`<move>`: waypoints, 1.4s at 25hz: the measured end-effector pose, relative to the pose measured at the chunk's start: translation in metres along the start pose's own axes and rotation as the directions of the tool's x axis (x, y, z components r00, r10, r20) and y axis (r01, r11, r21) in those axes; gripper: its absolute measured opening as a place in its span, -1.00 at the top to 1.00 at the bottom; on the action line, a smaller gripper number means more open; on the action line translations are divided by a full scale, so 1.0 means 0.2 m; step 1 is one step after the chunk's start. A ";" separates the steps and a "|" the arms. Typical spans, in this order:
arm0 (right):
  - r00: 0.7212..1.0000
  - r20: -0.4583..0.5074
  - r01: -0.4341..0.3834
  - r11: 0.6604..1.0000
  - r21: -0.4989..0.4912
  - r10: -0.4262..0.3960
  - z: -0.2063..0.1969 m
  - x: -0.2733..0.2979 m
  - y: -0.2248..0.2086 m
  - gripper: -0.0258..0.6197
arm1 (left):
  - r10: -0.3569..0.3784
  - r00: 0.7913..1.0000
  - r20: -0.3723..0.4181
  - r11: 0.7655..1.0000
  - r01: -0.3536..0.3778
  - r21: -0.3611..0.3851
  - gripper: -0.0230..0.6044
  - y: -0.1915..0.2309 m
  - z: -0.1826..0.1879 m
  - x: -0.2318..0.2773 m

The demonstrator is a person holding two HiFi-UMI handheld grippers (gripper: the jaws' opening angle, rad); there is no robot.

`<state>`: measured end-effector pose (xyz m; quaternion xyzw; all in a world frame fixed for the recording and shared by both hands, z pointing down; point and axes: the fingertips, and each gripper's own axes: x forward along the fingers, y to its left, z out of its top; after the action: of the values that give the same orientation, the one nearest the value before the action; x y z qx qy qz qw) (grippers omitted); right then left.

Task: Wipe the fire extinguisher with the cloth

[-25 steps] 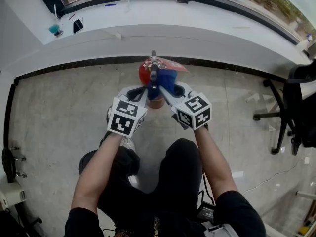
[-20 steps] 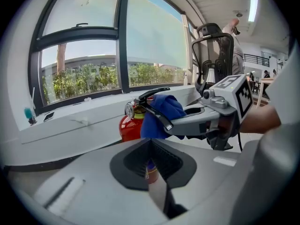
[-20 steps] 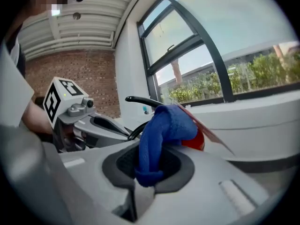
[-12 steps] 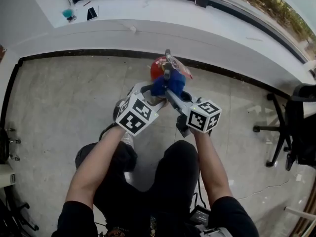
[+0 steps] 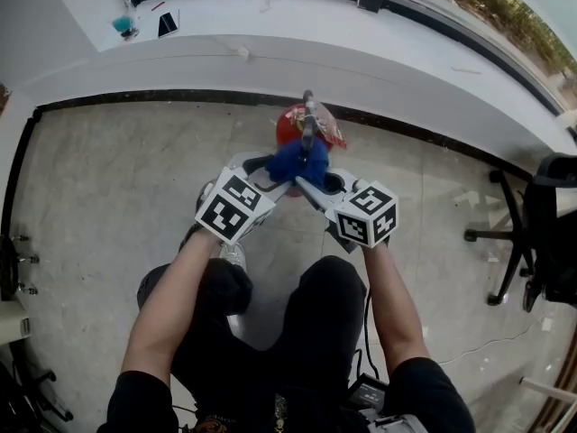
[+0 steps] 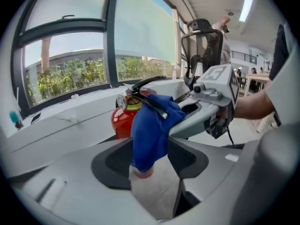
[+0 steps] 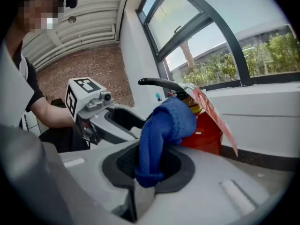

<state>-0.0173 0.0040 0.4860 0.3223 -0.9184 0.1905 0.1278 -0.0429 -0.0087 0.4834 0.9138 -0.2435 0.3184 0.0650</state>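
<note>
A red fire extinguisher [image 5: 290, 124] stands on the floor by the wall, with a black lever [image 7: 159, 82] and a red-and-white tag [image 7: 213, 111]. A blue cloth [image 5: 293, 161] is draped over its top. My right gripper [image 7: 149, 165] is shut on the cloth's [image 7: 164, 125] hanging end, just in front of the extinguisher [image 7: 206, 130]. My left gripper [image 6: 149, 158] faces it from the other side. Its jaws have just sprung wide and eased in slightly. The cloth [image 6: 150, 130] hangs between the pads unpinched, with the extinguisher [image 6: 121, 121] behind.
A white window ledge [image 5: 270, 52] runs along the far wall, with a phone [image 5: 167, 23] and small items on it. An office chair [image 5: 541, 215] stands at the right. The person's knees and a shoe [image 5: 233, 258] are right behind the grippers.
The left gripper's cube has drawn back to the left and tilted. The right gripper has come a little nearer and lower with the cloth. The head view has shifted.
</note>
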 end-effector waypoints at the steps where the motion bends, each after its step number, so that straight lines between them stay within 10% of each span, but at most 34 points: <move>1: 1.000 -0.013 0.002 1.000 -0.014 -0.002 -0.02 0.01 0.00 0.76 | -0.012 0.999 0.040 0.999 0.013 -0.044 0.17 0.02 0.02 -0.02; 5: 0.999 -0.039 -0.006 0.994 -0.108 0.002 -0.05 0.10 0.04 0.76 | -0.085 0.980 0.178 0.976 0.117 -0.181 0.12 0.00 0.12 -0.06; 10: 0.998 -0.010 0.064 0.969 -0.239 -0.068 -0.03 0.15 0.07 0.76 | -0.102 0.982 0.157 0.971 0.132 -0.199 0.09 -0.02 0.11 0.02; 13: 0.993 -0.004 0.111 0.962 -0.247 -0.116 -0.04 0.14 0.04 0.74 | -0.124 0.978 0.167 0.962 0.160 -0.223 0.40 -0.04 0.12 0.05; 18: 0.992 -0.018 0.118 0.957 -0.265 -0.127 -0.07 0.09 0.05 0.33 | -0.052 0.987 0.150 0.987 0.074 -0.144 0.75 0.03 0.17 0.07; 35: 0.972 -0.032 0.215 0.938 -0.273 -0.232 -0.06 -0.16 0.01 0.33 | 0.065 0.992 0.109 0.995 -0.056 -0.085 0.77 0.51 0.23 0.08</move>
<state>0.0076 0.0290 0.4850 0.3983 -0.8885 0.0593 0.2200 -0.0571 -0.1163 0.4529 0.9190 -0.2870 0.2584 0.0791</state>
